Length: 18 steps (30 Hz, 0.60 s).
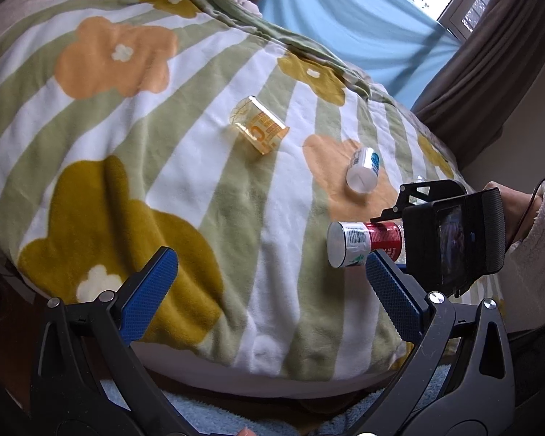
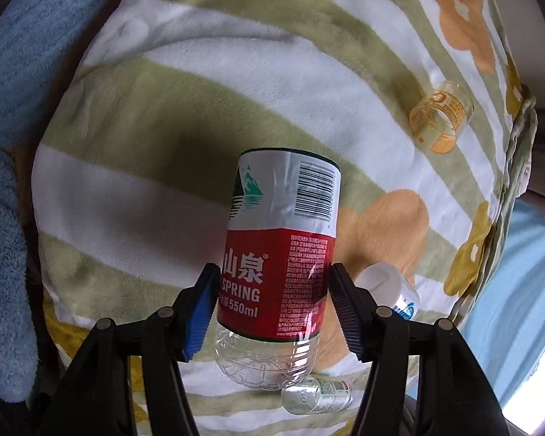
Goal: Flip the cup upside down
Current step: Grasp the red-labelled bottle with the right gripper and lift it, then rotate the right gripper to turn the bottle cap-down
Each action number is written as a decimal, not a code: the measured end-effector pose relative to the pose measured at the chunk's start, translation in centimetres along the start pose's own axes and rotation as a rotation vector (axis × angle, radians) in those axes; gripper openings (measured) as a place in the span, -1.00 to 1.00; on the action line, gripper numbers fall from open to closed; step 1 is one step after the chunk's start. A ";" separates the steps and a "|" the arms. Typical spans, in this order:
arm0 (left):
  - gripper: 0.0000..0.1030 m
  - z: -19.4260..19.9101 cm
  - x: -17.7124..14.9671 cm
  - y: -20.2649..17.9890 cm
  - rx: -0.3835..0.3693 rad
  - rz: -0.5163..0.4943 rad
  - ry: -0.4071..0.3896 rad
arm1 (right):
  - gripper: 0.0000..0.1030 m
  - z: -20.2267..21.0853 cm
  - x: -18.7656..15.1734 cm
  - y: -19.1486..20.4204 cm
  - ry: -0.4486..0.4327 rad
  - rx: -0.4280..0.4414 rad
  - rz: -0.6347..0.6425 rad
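Observation:
The cup is a cut plastic bottle with a red and white label. My right gripper is shut on it and holds it sideways above the flowered blanket. It also shows in the left wrist view, with the right gripper behind it. My left gripper is open and empty near the blanket's front edge, left of the cup.
A yellow clear cup lies on its side mid-blanket, also in the right wrist view. A white cup with blue print lies right of it. A small clear bottle lies below the held cup. A blue towel lies beside the blanket.

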<state>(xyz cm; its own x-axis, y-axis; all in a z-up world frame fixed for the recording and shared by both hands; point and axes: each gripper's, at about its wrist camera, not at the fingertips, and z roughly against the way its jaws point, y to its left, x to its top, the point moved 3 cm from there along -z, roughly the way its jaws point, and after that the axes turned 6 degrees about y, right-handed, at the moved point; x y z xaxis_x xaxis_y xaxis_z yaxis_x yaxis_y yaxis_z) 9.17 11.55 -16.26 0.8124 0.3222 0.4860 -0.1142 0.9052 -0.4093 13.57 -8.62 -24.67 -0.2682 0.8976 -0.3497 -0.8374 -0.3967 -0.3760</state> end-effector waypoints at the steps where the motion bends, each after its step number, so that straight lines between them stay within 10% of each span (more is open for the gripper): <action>1: 0.99 -0.1 0.0 -0.1 0.005 -0.001 0.001 | 0.10 -0.5 0.2 0.2 -0.003 -0.011 0.030; 11: 0.99 -0.8 0.2 -0.3 0.039 -0.021 0.016 | 0.47 -0.7 -0.9 -3.4 -0.078 0.124 -0.279; 16: 0.99 0.1 0.2 -0.6 0.028 -0.033 -0.006 | 0.47 2.3 -5.9 -9.1 -0.177 0.339 -0.813; 18: 0.99 0.6 0.1 -0.7 0.015 -0.035 -0.016 | 0.48 2.3 -9.7 -10.5 -0.238 0.627 -1.232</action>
<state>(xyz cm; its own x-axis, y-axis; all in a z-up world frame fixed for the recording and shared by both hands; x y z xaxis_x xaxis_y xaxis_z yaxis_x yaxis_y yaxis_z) 8.95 11.10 -15.47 0.8067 0.2943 0.5125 -0.0940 0.9200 -0.3804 23.85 -12.73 -15.33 0.7646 0.6374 0.0955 -0.6444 0.7532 0.1320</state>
